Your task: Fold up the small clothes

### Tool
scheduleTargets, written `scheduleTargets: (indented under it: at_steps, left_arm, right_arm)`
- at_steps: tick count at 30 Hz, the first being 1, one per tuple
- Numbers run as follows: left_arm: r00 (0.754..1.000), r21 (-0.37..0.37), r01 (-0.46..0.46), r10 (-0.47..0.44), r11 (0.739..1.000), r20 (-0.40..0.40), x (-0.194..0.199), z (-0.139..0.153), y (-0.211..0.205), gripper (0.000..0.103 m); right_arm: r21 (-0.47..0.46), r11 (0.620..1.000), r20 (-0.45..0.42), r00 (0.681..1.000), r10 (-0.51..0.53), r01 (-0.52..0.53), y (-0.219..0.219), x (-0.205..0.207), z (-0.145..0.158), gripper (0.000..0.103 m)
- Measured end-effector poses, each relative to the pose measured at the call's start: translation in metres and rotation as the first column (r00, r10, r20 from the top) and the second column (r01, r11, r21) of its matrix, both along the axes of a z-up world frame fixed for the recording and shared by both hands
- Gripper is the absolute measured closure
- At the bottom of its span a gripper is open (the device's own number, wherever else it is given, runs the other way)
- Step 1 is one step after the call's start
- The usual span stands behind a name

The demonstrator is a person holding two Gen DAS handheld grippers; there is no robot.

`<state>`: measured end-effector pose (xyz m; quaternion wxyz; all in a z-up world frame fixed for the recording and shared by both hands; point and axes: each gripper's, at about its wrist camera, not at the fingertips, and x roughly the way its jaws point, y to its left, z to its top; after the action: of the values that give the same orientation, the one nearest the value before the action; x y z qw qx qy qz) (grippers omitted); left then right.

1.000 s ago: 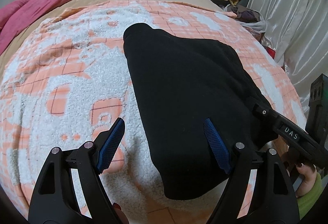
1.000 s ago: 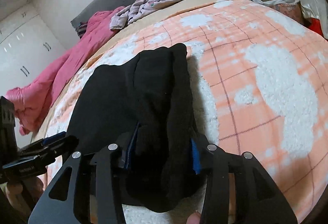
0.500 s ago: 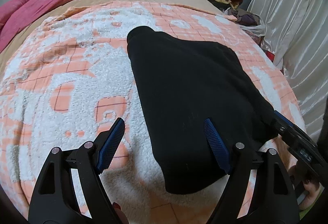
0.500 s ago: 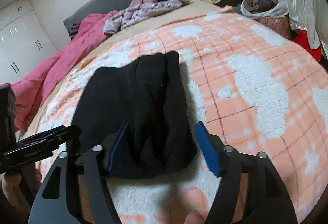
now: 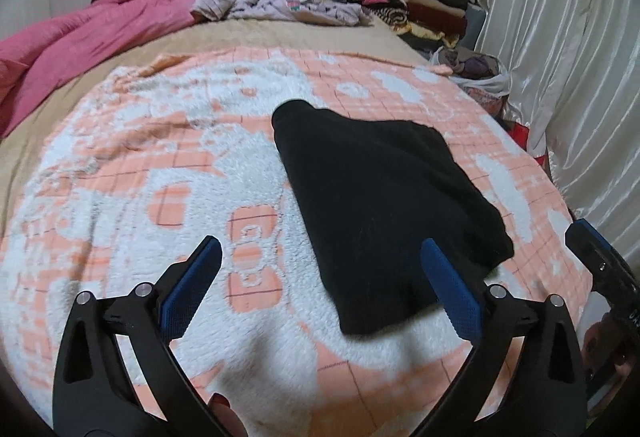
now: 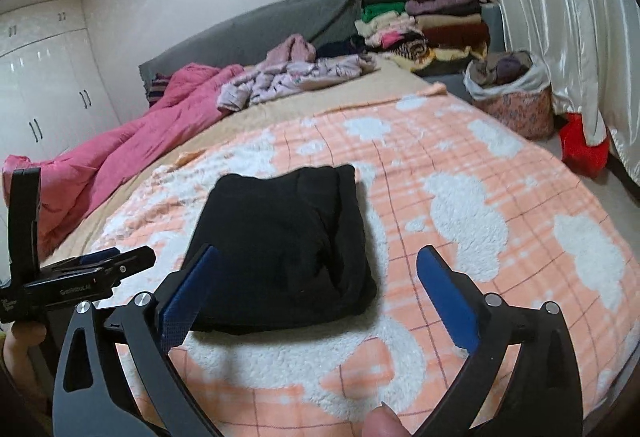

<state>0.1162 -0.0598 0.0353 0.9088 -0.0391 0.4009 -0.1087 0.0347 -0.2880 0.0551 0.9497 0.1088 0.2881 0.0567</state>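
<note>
A folded black garment [image 6: 284,249] lies flat on an orange-and-white fleece blanket [image 6: 500,237] on a bed. The left gripper [image 5: 320,277] and right gripper [image 6: 316,283] hover just above its near edge, both spread wide after just opening, nothing pinched between them. The cloth looks soft, thick, light and floppy; it is best taken by a folded edge or corner.

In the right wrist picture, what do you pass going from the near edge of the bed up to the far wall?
Right gripper → black garment → orange blanket → tan sheet → lilac clothes → grey headboard.
</note>
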Motion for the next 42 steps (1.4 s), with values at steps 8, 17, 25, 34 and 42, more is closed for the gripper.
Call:
scheduleTargets:
  at_steps: [8,17,25,34,42]
  left_arm:
    - [0.999,0.006,-0.01,0.009,1.0,0.05,-0.034,0.014,0.016,0.01]
    - [0.996,0.013,-0.036,0.035,0.999,0.076,-0.066,0.02,0.037,0.01]
    - [0.998,0.031,-0.05,0.048,0.998,0.051,-0.091,0.003,0.043,0.01]
    - [0.998,0.029,-0.062,0.063,0.998,-0.005,-0.105,-0.024,0.042,0.01]
    - [0.996,0.033,-0.083,0.083,0.996,-0.012,-0.107,-0.028,0.044,0.01]
  right_arm:
    - [-0.049,0.999,0.026,1.0,0.003,-0.001,0.012,-0.029,0.011,0.005]
    - [-0.109,0.994,0.009,1.0,0.018,-0.017,0.023,-0.055,0.006,0.005]
    - [-0.13,0.991,-0.045,0.999,0.014,-0.02,0.026,-0.071,-0.013,0.005]
    - [-0.14,0.989,-0.114,0.993,0.022,-0.038,0.03,-0.075,-0.038,0.005]
    - [-0.135,0.989,-0.121,0.992,0.038,-0.054,0.034,-0.073,-0.041,0.005]
